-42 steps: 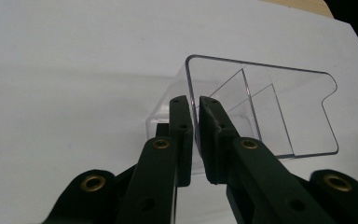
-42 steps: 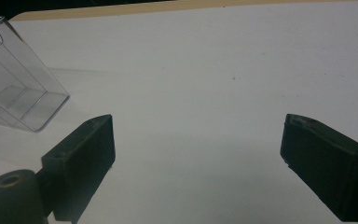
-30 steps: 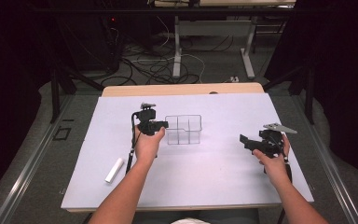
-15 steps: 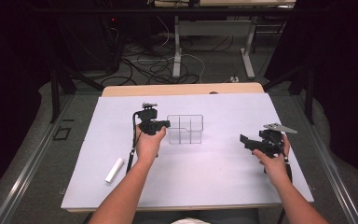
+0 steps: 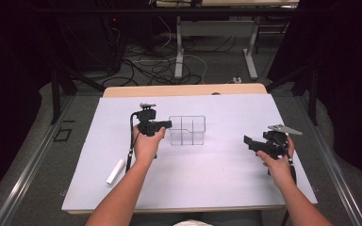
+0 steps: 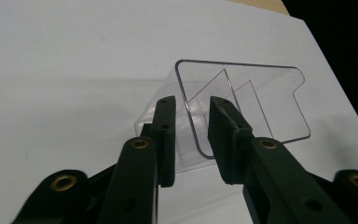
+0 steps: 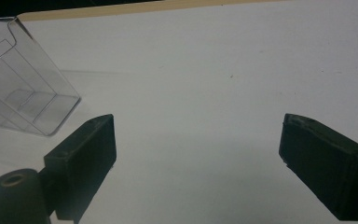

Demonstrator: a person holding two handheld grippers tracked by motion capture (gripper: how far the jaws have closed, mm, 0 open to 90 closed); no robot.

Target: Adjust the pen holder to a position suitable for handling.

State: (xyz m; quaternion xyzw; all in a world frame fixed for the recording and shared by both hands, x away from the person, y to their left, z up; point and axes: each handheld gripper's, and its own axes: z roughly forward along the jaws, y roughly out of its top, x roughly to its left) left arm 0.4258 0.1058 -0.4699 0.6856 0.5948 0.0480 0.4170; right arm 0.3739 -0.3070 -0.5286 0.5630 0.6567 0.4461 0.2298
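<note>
Your left gripper (image 6: 189,135) has just been opening, its jaws now straddling the clear plastic divided organiser's (image 6: 242,100) wall unclamped; your right gripper (image 7: 198,163) idles released, nothing moved elsewhere yet.

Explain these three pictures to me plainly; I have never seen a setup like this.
A person sits at a table and holds a hand-held grasping tool in each hand. The high view looks down from above; the other two come from cameras riding on each tool, looking along its black jaws. On the white table sheet stand a clear plastic divided organiser and, near the left edge, a small white cylinder. The left tool has one wall of the organiser between its jaws, which have just been opening; a small gap shows, so it no longer pinches. The right tool stands wide open over bare sheet, holding nothing.
</note>
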